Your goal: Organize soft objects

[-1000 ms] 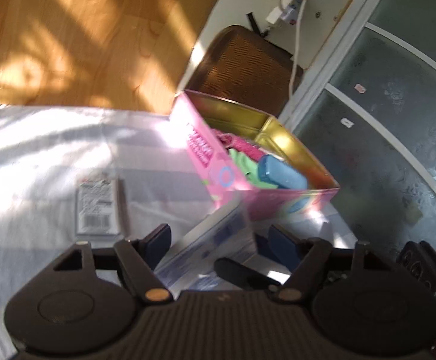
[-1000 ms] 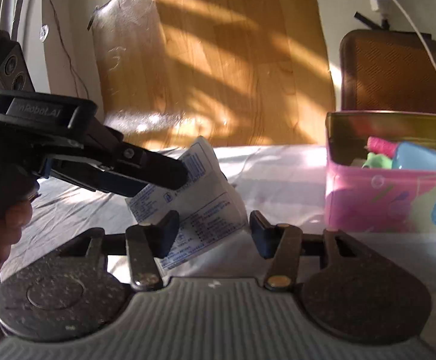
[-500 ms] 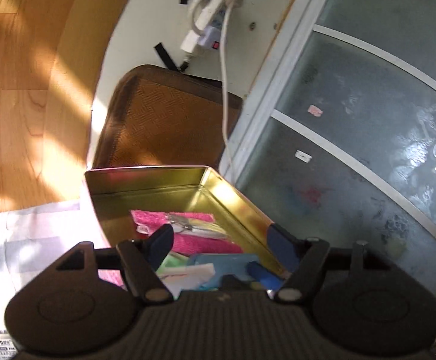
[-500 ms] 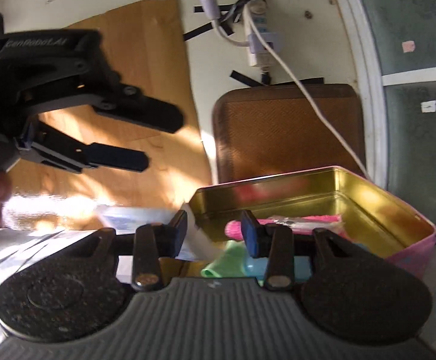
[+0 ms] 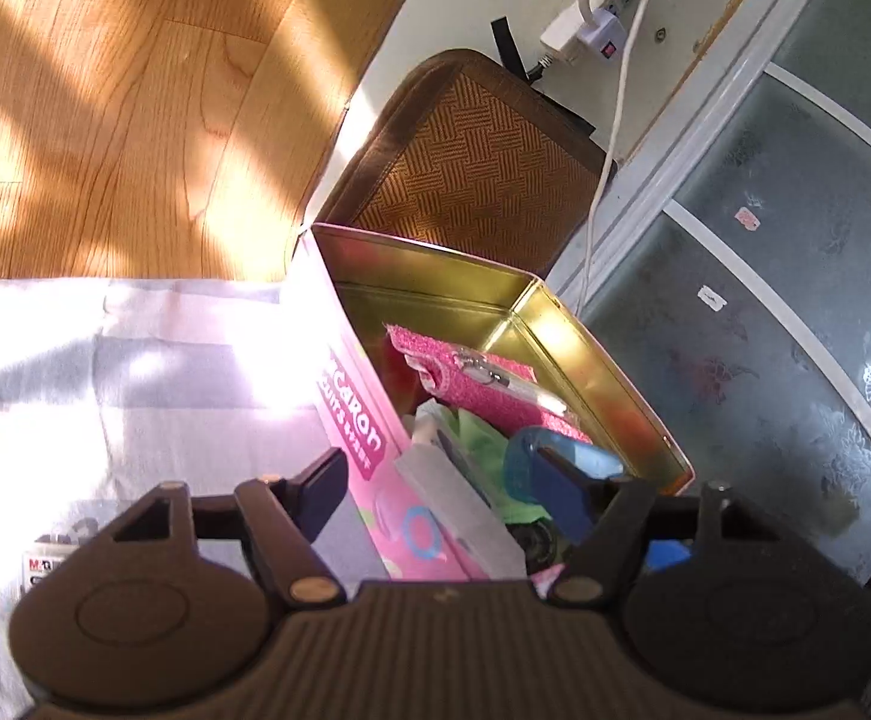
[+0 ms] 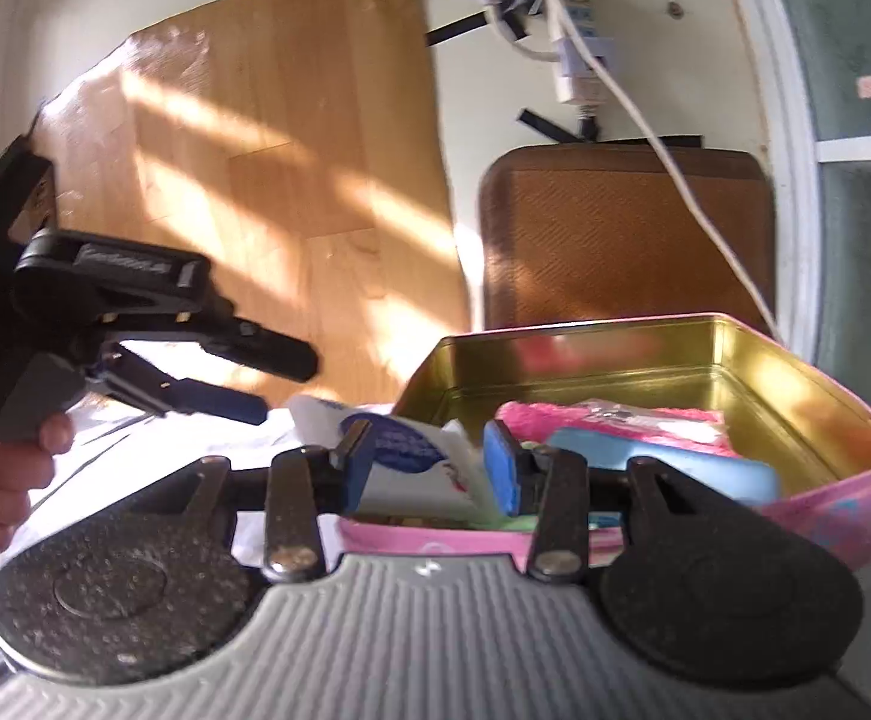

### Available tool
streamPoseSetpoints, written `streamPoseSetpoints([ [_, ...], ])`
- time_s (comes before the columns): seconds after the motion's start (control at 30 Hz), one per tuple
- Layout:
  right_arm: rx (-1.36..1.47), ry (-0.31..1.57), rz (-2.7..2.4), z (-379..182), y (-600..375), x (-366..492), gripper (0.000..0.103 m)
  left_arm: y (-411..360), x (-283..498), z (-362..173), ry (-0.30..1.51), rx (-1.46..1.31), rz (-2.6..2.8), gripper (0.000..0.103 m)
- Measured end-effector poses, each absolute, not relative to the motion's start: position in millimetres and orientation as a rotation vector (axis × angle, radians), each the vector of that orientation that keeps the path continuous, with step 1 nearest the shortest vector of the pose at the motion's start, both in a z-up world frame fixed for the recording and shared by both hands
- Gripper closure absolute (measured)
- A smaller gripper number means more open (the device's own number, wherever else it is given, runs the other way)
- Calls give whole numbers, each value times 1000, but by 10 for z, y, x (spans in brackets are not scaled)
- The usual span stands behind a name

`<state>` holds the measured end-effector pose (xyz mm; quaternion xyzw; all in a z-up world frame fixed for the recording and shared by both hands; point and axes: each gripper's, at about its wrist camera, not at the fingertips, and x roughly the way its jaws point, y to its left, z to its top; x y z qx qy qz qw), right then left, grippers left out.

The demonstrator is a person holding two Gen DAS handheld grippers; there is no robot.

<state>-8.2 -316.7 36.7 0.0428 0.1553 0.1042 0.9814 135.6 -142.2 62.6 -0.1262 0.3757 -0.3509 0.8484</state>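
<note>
A pink tin box (image 5: 369, 456) (image 6: 855, 498) with a gold inside stands on the white cloth. It holds a pink pouch (image 5: 483, 384) (image 6: 603, 417), a blue soft pack (image 5: 561, 459) (image 6: 675, 462) and a green item (image 5: 483, 444). A white tissue packet (image 6: 411, 462) (image 5: 459, 510) leans over the tin's near wall, between the fingers of my right gripper (image 6: 429, 462), which stand apart around it. My left gripper (image 5: 441, 480) is open and empty, straddling the tin's left wall; in the right wrist view it (image 6: 225, 384) hovers left of the tin.
A small carded pack (image 5: 54, 552) lies on the cloth (image 5: 135, 396) at the left. Behind the tin are a brown woven cushion (image 5: 471, 180) (image 6: 615, 234), a wooden board, a wall power strip with cable (image 6: 579, 60), and a frosted glass door (image 5: 795, 300).
The tissue packet passed from my left gripper to my right and moved over to the tin. My left gripper let go and drew back left. My right fingers spread apart.
</note>
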Motion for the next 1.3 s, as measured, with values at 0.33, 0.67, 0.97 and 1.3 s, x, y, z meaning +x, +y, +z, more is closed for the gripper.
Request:
streamPoseSetpoints([
  [0.33,-85,397,-106,292,-3178,679,81,-2054,1604,797,763,-123,-738,57],
  [0.67,155,353,88,374,-3299,208,78,-1904,1397,727,699,-98,-657,47],
  [0.97,-41,514,38,264,-2982,848,68,-1410,1233,806,671,-142,-535,44],
  [1.3,61,384,-5,388,-3019,370,67,-1388,863,722,624,7,-454,43],
])
